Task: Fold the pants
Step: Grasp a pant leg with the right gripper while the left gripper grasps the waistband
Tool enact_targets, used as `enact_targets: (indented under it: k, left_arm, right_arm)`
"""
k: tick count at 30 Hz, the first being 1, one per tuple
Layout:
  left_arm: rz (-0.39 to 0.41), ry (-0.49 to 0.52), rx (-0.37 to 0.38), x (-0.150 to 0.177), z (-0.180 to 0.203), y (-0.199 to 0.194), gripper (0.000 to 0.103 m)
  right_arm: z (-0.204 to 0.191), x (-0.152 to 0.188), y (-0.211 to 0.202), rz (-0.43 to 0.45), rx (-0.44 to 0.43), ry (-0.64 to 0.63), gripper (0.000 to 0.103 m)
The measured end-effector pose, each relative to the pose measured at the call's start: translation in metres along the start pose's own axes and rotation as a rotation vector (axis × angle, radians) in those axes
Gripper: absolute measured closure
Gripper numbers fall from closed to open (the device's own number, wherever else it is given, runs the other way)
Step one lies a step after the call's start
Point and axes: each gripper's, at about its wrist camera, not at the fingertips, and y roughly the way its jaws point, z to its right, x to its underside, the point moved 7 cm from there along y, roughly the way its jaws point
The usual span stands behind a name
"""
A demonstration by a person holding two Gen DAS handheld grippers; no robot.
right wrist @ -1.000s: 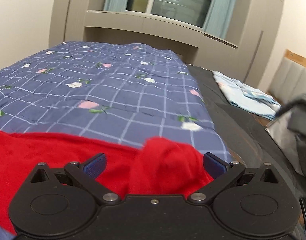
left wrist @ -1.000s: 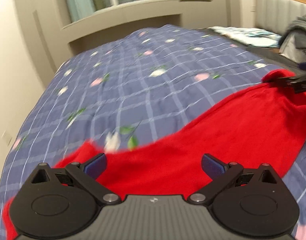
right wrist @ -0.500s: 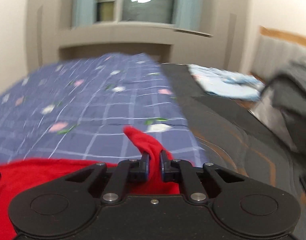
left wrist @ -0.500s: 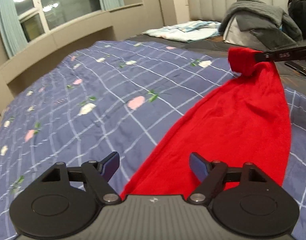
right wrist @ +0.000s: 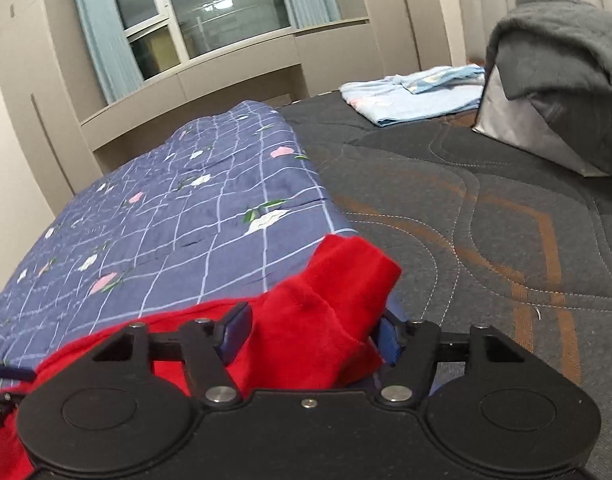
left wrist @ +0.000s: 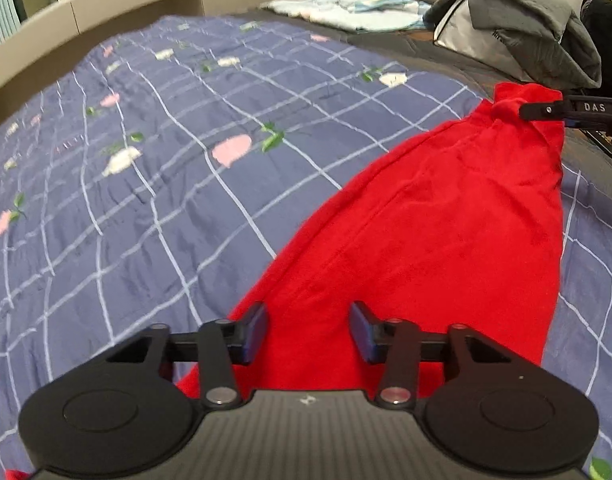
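Observation:
The red pants lie stretched across the blue checked quilt between my two grippers. My left gripper is half open over the near end of the pants, fingers apart with red cloth between them. My right gripper has its fingers parted with a bunched red end of the pants between them, near the quilt's right edge. From the left wrist view the right gripper shows edge-on at the far end of the pants.
Dark grey mattress lies to the right of the quilt. Folded light blue bedding sits at its far end. A grey blanket over a pillow leans on the headboard. Window and wall ledge stand behind.
My right gripper was shut on the pants' end half a second ago; its fingers have since parted. My left gripper's fingers have closed in somewhat. Both views have swung toward the headboard.

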Motion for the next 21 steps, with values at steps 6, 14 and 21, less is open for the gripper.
enact_targets:
  k: [6, 14, 21]
  left_arm:
    - [0.002, 0.031, -0.021, -0.004, 0.008, -0.005, 0.096]
    - [0.061, -0.006, -0.028, -0.009, 0.006, -0.029, 0.099]
    - [0.092, -0.030, -0.035, -0.018, 0.002, -0.052, 0.099]
  right_arm:
    - [-0.001, -0.008, 0.002, 0.011, 0.014, -0.004, 0.091]
    - [-0.026, -0.036, -0.024, 0.110, 0.003, -0.117, 0.094]
    - [-0.038, -0.059, -0.038, 0.215, -0.011, -0.148, 0.095]
